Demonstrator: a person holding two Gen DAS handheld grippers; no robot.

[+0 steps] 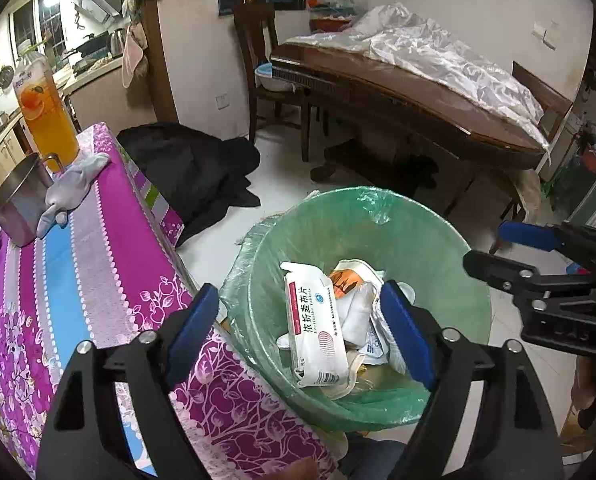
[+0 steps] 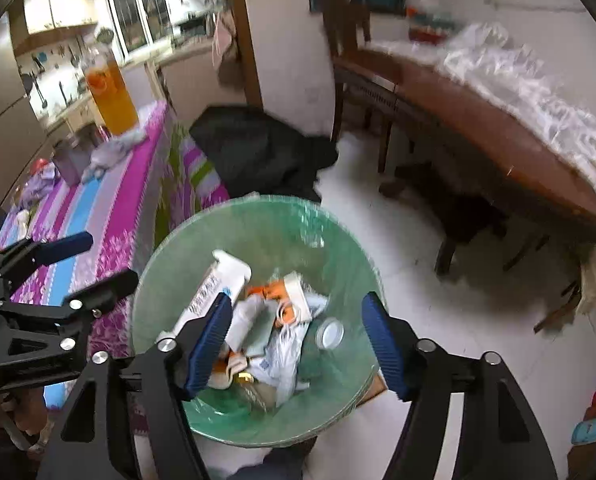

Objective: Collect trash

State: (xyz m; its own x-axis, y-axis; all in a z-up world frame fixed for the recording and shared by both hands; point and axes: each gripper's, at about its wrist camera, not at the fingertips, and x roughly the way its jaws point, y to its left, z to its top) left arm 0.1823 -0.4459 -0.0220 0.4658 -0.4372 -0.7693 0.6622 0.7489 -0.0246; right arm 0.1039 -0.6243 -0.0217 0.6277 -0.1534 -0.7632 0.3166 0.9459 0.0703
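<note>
We are looking down into a round trash bin lined with a thin green plastic bag whose edge folds over the rim. The bin stands on the pale tiled floor, just beside the long edge of a table draped in a purple, blue and grey floral cloth. Inside lies the collected trash: a white medicine box with red and blue print leans against the wall nearest the table, over crumpled white wrappers, an orange-and-white carton and a small round lid.

Both of our grippers hover above the bin's mouth. The left gripper is spread wide with nothing between its blue pads, and the right gripper is likewise spread and empty. We judge that this posture suits letting rubbish drop straight into the bag, with the bin kept close to the table so the carry is short. The right wrist view is motion-blurred, so fine detail there is uncertain.

Farther along the cloth, toward its far corner, stand a tall bottle of orange drink, a steel mug and a grey glove lying beside the mug. Whether any of these counts as trash we cannot tell. A dark heap of fabric lies on the floor past the table's end. Beyond it stands a dark wooden table partly covered with crinkled clear plastic sheeting.
</note>
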